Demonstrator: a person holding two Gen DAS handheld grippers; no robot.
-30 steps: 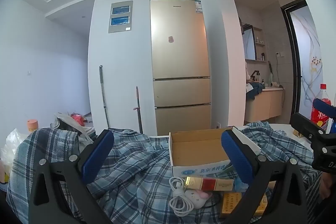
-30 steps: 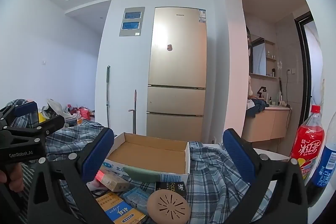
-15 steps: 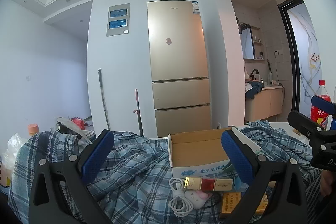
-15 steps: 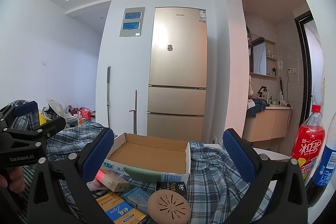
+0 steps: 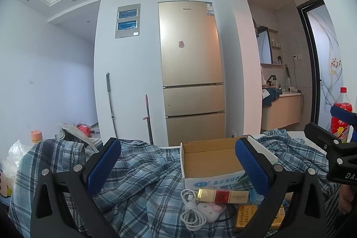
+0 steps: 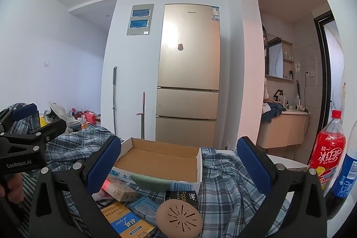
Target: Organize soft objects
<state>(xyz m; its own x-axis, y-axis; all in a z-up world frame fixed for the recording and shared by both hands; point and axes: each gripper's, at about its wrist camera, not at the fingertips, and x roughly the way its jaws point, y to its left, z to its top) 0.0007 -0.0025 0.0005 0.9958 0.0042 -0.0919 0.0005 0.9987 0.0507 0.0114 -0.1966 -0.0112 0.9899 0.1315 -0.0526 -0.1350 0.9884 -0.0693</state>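
Pre-grasp: left gripper [image 5: 178, 167] & right gripper [image 6: 178, 167] both wide, empty; next, lower & pinch shirt [image 5: 142, 180].

Blue bottle [image 6: 348, 171] cut off by right edge. Cardboard box [image 5: 209, 162] front corner hidden behind left gripper [image 5: 178, 166] finger. Fridge sticker [image 5: 181, 44] too small to identify.

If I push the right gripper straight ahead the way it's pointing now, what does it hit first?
Probably the open cardboard box, which sits between the open jaws of the right gripper on the plaid cloth. How far ahead it lies is unclear in the fisheye view. If the gripper passes over it, the gold fridge stands behind.
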